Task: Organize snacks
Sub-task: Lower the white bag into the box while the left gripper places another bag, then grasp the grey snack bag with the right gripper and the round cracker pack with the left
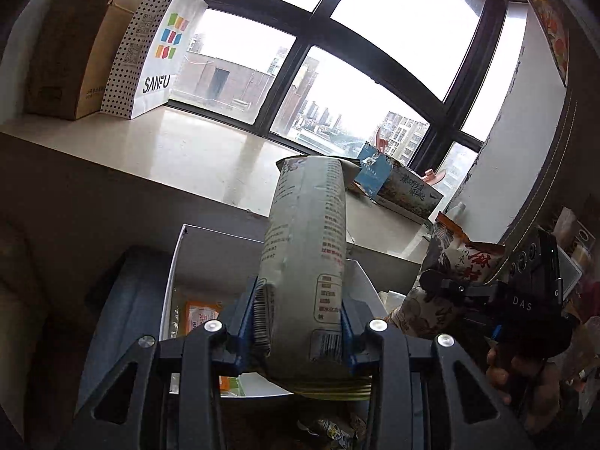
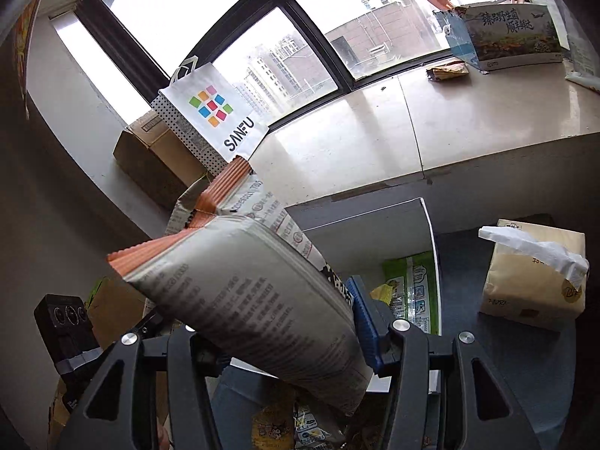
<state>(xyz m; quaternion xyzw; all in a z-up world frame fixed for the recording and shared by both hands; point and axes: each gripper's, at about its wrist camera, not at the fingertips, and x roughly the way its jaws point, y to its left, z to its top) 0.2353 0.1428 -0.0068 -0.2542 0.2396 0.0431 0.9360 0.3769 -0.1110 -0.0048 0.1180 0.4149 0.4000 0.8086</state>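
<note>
My left gripper (image 1: 300,322) is shut on a tall grey snack bag (image 1: 305,247) with printed text, held upright above a white open box (image 1: 180,262) that holds an orange packet (image 1: 200,315). My right gripper (image 2: 285,333) is shut on a grey snack bag with an orange crimped top (image 2: 240,281), tilted up to the left beside the white box (image 2: 427,225), which holds a green packet (image 2: 412,288). The right gripper and its bag (image 1: 461,262) show at the right of the left wrist view.
A window sill (image 1: 180,150) carries a cardboard box (image 1: 63,48), a SANFU paper bag (image 1: 157,48) and a printed carton (image 1: 405,191). A tissue pack (image 2: 536,277) sits right of the white box. More snack packets (image 2: 292,427) lie below the grippers.
</note>
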